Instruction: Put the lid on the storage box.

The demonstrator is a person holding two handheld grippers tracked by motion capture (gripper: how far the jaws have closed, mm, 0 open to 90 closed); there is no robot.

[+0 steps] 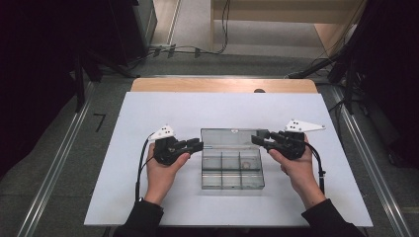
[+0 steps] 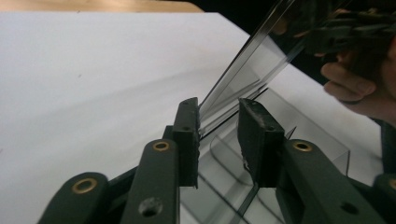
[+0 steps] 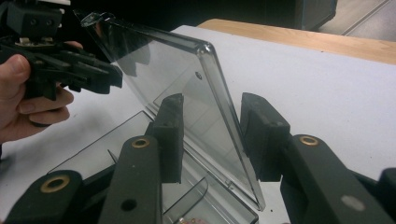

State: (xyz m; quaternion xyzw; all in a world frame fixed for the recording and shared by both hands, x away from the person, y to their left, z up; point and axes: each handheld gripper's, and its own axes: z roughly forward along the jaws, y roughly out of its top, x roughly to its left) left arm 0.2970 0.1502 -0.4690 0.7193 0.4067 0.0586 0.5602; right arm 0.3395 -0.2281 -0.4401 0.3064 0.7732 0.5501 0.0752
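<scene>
A clear plastic compartment box [image 1: 232, 174] lies in the middle of the white table, its lid [image 1: 230, 136] tilted up at the far side. My left gripper [image 1: 198, 144] is at the box's left far corner, my right gripper [image 1: 256, 139] at the right far corner. In the left gripper view the lid's edge [image 2: 252, 60] runs between the parted jaws of the left gripper [image 2: 218, 105], close to the left pad. In the right gripper view the lid [image 3: 159, 60] stands slanted between the wide-apart jaws of the right gripper [image 3: 212, 100]. A small pale item [image 1: 245, 165] sits in one right compartment.
The white board [image 1: 148, 197] lies on a wooden table [image 1: 222, 85] whose far edge shows beyond it. Cables run across the floor [image 1: 197, 49] behind. Metal rails [image 1: 59, 158] flank the table on both sides.
</scene>
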